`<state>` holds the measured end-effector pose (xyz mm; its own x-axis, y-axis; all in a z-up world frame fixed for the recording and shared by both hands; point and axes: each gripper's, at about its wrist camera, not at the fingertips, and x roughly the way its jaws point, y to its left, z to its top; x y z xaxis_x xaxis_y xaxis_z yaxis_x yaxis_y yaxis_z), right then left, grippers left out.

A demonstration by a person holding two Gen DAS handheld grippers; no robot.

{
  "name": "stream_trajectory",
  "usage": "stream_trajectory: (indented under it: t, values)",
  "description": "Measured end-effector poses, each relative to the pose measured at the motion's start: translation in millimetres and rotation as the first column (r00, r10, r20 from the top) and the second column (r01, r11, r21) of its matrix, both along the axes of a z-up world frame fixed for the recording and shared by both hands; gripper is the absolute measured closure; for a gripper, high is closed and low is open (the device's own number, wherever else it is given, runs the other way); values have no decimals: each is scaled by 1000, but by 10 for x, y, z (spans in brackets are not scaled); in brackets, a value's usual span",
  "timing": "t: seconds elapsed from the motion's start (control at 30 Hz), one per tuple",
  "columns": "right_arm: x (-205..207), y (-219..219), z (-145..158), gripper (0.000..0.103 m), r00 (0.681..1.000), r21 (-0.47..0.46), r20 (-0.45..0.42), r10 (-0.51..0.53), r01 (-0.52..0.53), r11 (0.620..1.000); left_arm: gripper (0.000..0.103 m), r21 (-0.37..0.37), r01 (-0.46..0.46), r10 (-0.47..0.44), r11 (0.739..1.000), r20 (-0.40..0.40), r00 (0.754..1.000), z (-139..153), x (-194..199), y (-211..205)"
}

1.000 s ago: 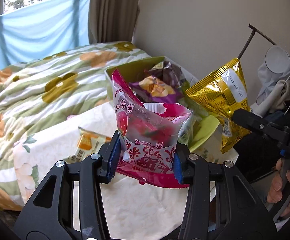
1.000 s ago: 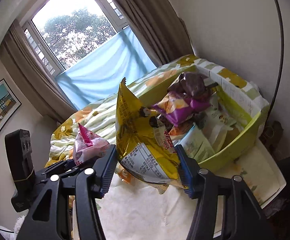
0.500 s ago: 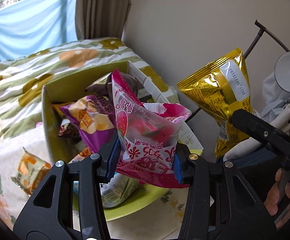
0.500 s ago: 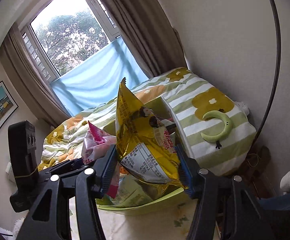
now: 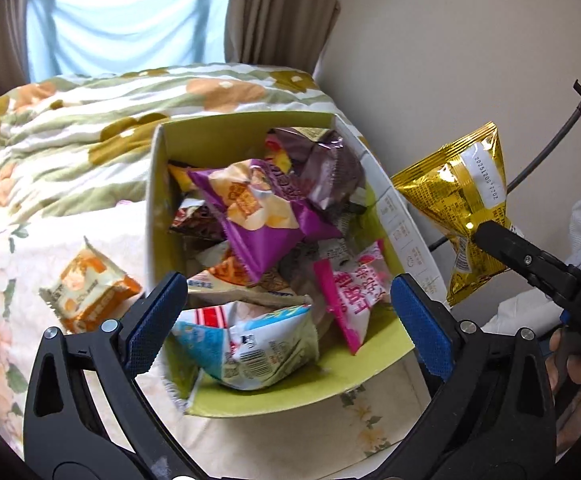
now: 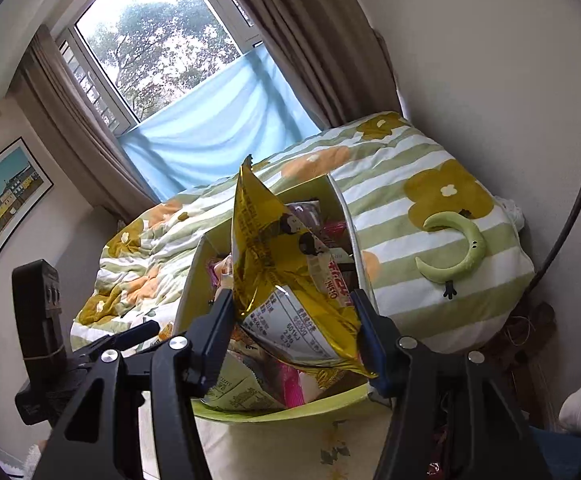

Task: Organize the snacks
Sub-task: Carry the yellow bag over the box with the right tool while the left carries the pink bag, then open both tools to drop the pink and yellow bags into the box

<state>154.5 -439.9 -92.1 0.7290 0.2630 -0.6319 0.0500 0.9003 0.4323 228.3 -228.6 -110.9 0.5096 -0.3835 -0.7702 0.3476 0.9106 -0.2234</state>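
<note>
1. The left tongs (image 5: 288, 312) stood wide open over the green box (image 5: 250, 132). Their jaws had just been opening and nothing was between the blue pads (image 5: 156, 322).
2. A pink packet (image 5: 350, 292) lay tilted inside the box near the right wall, clear of both pads.
3. The right tongs (image 6: 292, 322) were clamped on one gold bag (image 6: 286, 276), pads pressing both sides of its lower part, with the bag held upright above the box (image 6: 274, 410).
4. From the left wrist camera the same gold bag (image 5: 464, 208) hung beside the box's right wall, outside it, pinched by a black finger (image 5: 502, 242).
5. One box was in sight, open at the top and sitting on a pale flowered cloth (image 5: 138, 220) on the bed.
6. The box was heaped with snacks: one purple bag (image 5: 262, 216) on top, one dark brownish bag (image 5: 326, 168) behind it, one blue-and-white packet (image 5: 258, 346) at the near end, and the pink packet. Others lay under them, too buried to count.
7. One orange packet (image 5: 90, 292) lay alone on the cloth, left of the box and apart from it.
8. A striped quilt (image 5: 90, 120) with flower prints covered the bed behind the box.
9. One green crescent toy (image 6: 456, 248) lay on a striped pillow to the right of the box.
10. One framed picture (image 6: 2, 196) hung on the left wall, and brown curtains (image 6: 330, 32) flanked the window.
11. Part of one hand (image 5: 578, 372) showed at the right edge, gripping the right tongs' handle.
</note>
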Motion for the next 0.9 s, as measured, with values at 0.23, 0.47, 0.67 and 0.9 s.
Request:
stream_trajectory:
  t: [0.23,0.47,0.67,0.9]
  values:
    - [189,259,-167,50,992,50,-47,119,-116,992,2,46,-88,88,995,15,996,79,-51,298]
    - [324,417,-398,47,975,90,-126,184,-173,981,2,103,-125,123,987,21,992,18,-169,430]
    - [117,440,-432,2,988,-15,-92,126,-128,992,2,86,-147,146,985,12,989,-38,-375,559]
    - [-96,460,-281,2,990,-99,-32,140,-143,985,2,80,-162,159,984,36,987,13,-582,662]
